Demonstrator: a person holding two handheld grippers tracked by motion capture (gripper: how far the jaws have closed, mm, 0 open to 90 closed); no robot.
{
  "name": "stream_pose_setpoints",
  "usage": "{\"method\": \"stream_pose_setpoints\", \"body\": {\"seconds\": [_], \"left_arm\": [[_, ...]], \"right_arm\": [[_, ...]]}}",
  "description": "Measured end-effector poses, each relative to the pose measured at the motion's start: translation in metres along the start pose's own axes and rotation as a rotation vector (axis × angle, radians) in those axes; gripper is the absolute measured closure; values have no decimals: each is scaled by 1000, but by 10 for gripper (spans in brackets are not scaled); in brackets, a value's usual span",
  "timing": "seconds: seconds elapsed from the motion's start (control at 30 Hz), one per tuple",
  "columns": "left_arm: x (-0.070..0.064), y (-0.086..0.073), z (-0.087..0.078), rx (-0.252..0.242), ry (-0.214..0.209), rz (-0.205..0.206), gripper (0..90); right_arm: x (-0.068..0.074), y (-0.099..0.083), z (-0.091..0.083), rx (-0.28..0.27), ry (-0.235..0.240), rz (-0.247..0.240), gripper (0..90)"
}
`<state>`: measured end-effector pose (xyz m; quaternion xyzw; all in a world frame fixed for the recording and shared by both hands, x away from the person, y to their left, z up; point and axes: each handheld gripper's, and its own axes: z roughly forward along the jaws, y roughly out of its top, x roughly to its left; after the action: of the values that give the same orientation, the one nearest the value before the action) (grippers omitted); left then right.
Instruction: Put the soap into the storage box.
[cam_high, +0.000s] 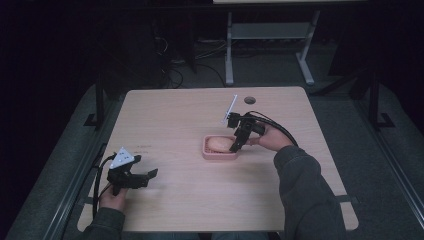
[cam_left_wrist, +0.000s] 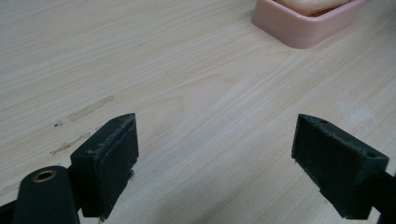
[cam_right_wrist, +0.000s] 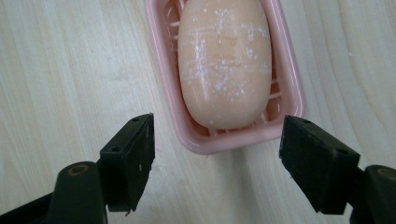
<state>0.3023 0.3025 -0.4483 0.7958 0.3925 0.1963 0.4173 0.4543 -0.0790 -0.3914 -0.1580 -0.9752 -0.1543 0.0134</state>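
Where the pale wooden table (cam_high: 190, 195) shows its middle in the high view, a pink soap dish (cam_high: 219, 153) sits with a peach-coloured bar of soap (cam_high: 218, 144) lying in it. The right gripper (cam_high: 235, 146) hangs just over the dish's right end, tilted down toward it, held by the person's right hand (cam_high: 270, 138), whose grey sleeve (cam_high: 305, 195) runs in from the bottom edge. In the right gripper view its two black jaws stand wide apart and hold nothing; the near short end of the soap dish (cam_right_wrist: 224, 140) lies between them, a little beyond their tips, and neither jaw touches the rim. The soap (cam_right_wrist: 225, 60) there fills most of the dish lengthwise, its surface streaked and flecked with white, and the slatted floor of the dish shows around its edges. The left gripper (cam_high: 145, 176) is well apart from the dish, near the table's front left, held low by the left hand (cam_high: 112, 197), with a grey three-cornered plate (cam_high: 123, 157) on top. In the left gripper view its jaws are likewise spread and empty over bare wood, a few faint scuff marks (cam_left_wrist: 88, 108) lying ahead of the left jaw, and a corner of the soap dish (cam_left_wrist: 303, 25) shows far off at the upper right.
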Motion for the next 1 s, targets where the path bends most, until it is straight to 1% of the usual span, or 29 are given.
{"method": "stream_pose_setpoints", "body": {"seconds": [0.1,0.27,0.33,0.57,0.67,0.8,1.0], "left_arm": [[0,0,1,-4,-1,-6,143],[-1,0,1,-2,-1,-2,143],[0,0,1,-2,-1,0,143],[-1,0,1,0,0,-2,143],[-1,0,1,1,-1,-1,143],[-1,0,1,1,-1,0,143],[-1,0,1,1,-1,0,143]], "right_arm": [[0,-4,0,2,3,7,265],[0,-10,-1,-7,3,18,262],[0,-12,-2,-2,3,26,259],[2,-18,-9,-8,-13,28,258],[2,-20,-11,-6,-11,34,257],[3,-23,-13,-7,-15,33,257],[4,-31,-13,-14,-14,48,258]]}}
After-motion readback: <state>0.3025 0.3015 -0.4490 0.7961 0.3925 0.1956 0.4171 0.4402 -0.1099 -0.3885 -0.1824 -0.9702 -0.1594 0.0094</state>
